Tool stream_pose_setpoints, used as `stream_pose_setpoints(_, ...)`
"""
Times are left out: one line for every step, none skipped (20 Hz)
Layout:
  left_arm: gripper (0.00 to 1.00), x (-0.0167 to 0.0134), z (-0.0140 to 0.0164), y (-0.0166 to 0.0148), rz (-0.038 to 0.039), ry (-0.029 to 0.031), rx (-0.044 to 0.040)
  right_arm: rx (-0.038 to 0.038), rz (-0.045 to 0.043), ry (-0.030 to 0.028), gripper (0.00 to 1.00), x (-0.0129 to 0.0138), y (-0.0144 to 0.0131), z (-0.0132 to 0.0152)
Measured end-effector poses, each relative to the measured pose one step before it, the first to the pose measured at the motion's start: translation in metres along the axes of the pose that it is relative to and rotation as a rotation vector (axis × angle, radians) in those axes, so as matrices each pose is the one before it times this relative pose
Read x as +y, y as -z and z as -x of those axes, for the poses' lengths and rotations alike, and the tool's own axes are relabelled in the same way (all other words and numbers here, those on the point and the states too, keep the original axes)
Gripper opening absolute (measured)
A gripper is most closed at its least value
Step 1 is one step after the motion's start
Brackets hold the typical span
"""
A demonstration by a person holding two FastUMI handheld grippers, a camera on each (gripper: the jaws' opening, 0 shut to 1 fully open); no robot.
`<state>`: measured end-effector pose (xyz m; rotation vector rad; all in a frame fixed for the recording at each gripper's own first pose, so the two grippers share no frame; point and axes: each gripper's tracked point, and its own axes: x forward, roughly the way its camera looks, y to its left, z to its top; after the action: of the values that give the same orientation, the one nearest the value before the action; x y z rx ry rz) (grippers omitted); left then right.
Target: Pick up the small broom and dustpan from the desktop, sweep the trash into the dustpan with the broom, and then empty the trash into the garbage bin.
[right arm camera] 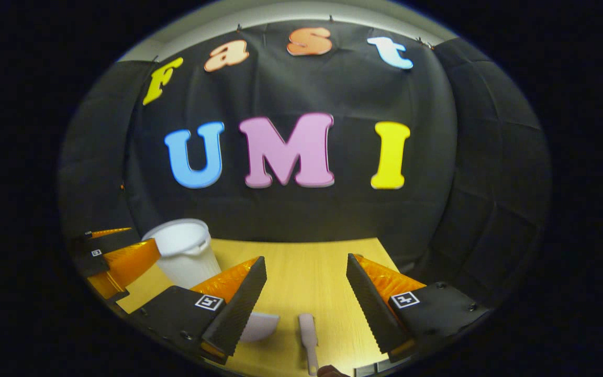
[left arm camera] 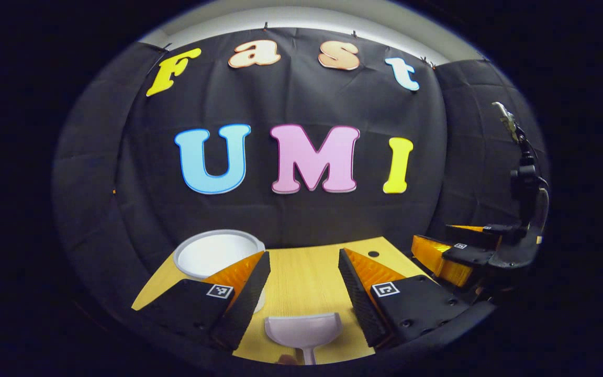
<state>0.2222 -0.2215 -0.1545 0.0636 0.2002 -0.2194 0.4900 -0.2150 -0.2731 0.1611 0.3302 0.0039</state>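
On wooden desktop (left arm camera: 306, 272): dustpan (left arm camera: 304, 329), white bin (left arm camera: 218, 254).

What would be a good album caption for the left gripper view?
Left gripper, fingers spread, hovers above a dustpan on the wooden desk, white bin beside it.

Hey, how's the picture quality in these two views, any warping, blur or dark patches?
Left gripper view: strong fisheye bending, the wooden yellow tabletop curves, the white round plastic bin is sharp and evenly lit. Right gripper view: the same warping, the pale plastic broom looks slightly soft near the bottom, with dim edges around the table.
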Motion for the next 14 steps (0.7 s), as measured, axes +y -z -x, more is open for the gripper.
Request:
stream_pose_setpoints(0.78, 0.00319, 0.00083, -0.00213, -0.00781, -0.01411, -0.04016, -0.06915, -0.00894, -0.02084, 0.99, 0.0012, -0.01684, 0.00447)
stream_pose_setpoints(0.78, -0.00095, -0.00654, -0.00325, -0.01521, -0.00999, -0.0548, -0.07069, -0.00196, -0.01589, 0.99, -0.00112, -0.01381, 0.01074)
stream_pose_setpoints(0.78, -0.00069, -0.00053, 0.00279, -0.01185, -0.00689, -0.01519, -0.06858, -0.004, -0.01079, 0.99, 0.00102, -0.01369, 0.00592)
stream_pose_setpoints(0.77, 0.00137, -0.00127, -0.00011, -0.00709, -0.00763, -0.0099, -0.05582, 0.00577, -0.00949, 0.99, -0.00302, -0.01195, 0.00838)
stream_pose_setpoints(0.77, -0.00157, 0.00073, -0.0004, 0.00416, -0.00222, -0.00379, -0.03985, 0.00987, -0.00179, 0.99, -0.00051, -0.00732, 0.00206)
stream_pose_setpoints(0.77, 0.00067, -0.00059, -0.00302, 0.01097, -0.00026, -0.00342, -0.01854, 0.00939, -0.00698, 0.99, -0.00028, -0.00439, -0.00119)
stream_pose_setpoints(0.77, -0.00032, -0.0004, -0.00078, 0.01324, 0.00034, 0.00053, -0.00659, 0.00749, -0.00639, 0.99, -0.00101, 0.00124, -0.00081)
stream_pose_setpoints(0.77, 0.00071, 0.00171, -0.0006, 0.01063, -0.00276, 0.00139, 0.00319, -0.00133, -0.0083, 0.94, 0.00087, 0.00025, -0.00057)
stream_pose_setpoints(0.77, -0.00036, 0.00024, -0.00077, 0.00536, -0.00068, 0.00289, 0.0105, -0.01019, -0.01321, 0.94, 0.00138, 0.00242, -0.0005)
stream_pose_setpoints(0.77, 0.00004, 0.00071, 0.00045, 0.00177, -0.00109, 0.00376, 0.00783, -0.0141, -0.01188, 0.94, 0.00264, 0.00042, -0.00085)
stream_pose_setpoints(0.77, 0.00028, -0.00032, -0.00064, 0.00095, -0.00131, -0.00208, 0.00747, -0.00605, -0.00164, 0.99, -0.0019, 0.00044, -0.00032)
stream_pose_setpoints(0.76, -0.00093, -0.00158, 0.00105, 0.00356, 0.00358, 0.00046, -0.00009, 0.00235, 0.00766, 0.94, -0.00218, 0.00004, -0.00193)
stream_pose_setpoints(0.77, -0.00007, -0.00045, 0.00048, 0.00709, 0.00095, 0.00293, -0.00148, 0.00777, 0.00993, 0.94, -0.00099, 0.00001, -0.0004)
stream_pose_setpoints(0.77, -0.00017, -0.00045, 0.00184, 0.00863, -0.00147, 0.00501, -0.00435, 0.00438, 0.00882, 0.94, 0.0009, 0.00141, 0.00075)
